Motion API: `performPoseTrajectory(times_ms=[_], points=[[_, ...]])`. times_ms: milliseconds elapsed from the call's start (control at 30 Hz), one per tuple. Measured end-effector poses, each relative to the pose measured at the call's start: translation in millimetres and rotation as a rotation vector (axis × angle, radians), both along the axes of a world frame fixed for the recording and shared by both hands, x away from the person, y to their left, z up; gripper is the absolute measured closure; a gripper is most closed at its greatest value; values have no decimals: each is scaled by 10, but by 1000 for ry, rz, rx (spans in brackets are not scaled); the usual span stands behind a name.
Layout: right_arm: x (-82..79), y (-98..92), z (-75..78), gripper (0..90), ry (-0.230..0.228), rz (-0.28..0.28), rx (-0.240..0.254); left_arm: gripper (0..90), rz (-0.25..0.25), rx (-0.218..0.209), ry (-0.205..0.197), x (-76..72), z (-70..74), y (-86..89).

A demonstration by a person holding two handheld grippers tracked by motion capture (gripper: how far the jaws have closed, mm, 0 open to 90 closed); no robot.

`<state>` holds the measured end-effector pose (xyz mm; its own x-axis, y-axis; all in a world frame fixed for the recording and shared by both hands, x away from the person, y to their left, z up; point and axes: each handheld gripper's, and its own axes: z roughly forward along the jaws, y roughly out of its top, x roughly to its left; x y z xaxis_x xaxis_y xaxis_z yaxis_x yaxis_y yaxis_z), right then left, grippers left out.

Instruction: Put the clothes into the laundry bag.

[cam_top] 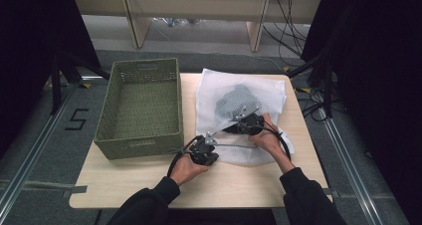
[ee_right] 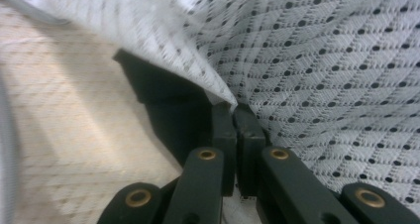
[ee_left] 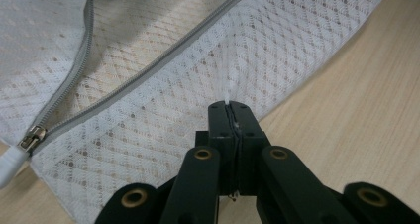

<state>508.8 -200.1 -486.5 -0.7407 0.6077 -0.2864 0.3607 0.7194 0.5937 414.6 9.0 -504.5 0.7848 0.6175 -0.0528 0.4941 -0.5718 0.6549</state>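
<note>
A white mesh laundry bag (cam_top: 239,90) lies on the wooden table (cam_top: 149,185), and a dark garment (cam_top: 233,101) shows through its mesh. My left gripper (cam_top: 214,145) is shut on a pinch of the bag's near edge (ee_left: 229,92), below the open grey zipper (ee_left: 148,73). The zipper's pull (ee_left: 30,137) lies at the left. My right gripper (cam_top: 240,119) sits on top of the bag, with its jaws (ee_right: 236,107) shut on a fold of the mesh (ee_right: 322,60). Under that lifted layer the dark garment (ee_right: 158,90) is visible.
An empty green woven basket (cam_top: 139,149) stands on the table's left side, close to my left hand. Bare tabletop runs along the near edge and to the right of the bag. Cables and shelf legs lie on the floor beyond the table.
</note>
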Motion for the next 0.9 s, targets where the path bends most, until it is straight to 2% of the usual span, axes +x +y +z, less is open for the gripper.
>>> performPoseTrajectory(times_ms=[133,167,200,233,267,300,367,467,567,700,733,800,867,900], points=[[-106,-15,69,900,5,42,13,883,1,-1,-5,-11,2,-1],[-161,-22,100,900,9,56,29,886,6,-6,-15,-17,-5,-3],[-192,-27,116,900,-10,73,31,886,9,-6,-14,-30,-6,-9],[-259,-27,147,900,-5,66,45,887,-4,3,-4,-33,3,-7],[-316,-24,170,900,-3,82,50,888,-6,13,-22,-35,2,-7],[-381,-18,197,900,-3,102,53,888,-3,5,-16,-43,2,-13],[-474,0,223,900,-2,125,58,889,-3,9,-20,-43,4,-13],[-562,2,239,900,-13,160,34,891,-2,0,-31,-35,37,-10],[-611,16,196,900,10,188,40,891,12,-16,-29,-44,75,-11],[-636,24,100,900,61,202,5,891,-1,-10,-38,-48,76,-4],[-632,22,80,900,58,205,-1,891,6,-22,-39,-50,66,-5],[-626,7,62,900,67,193,-3,889,-4,-3,-24,-58,71,8],[-627,-10,56,900,82,198,-10,878,-18,-3,-14,-56,71,11],[-632,-14,38,900,79,204,-13,848,-14,-18,-5,-60,65,4]])
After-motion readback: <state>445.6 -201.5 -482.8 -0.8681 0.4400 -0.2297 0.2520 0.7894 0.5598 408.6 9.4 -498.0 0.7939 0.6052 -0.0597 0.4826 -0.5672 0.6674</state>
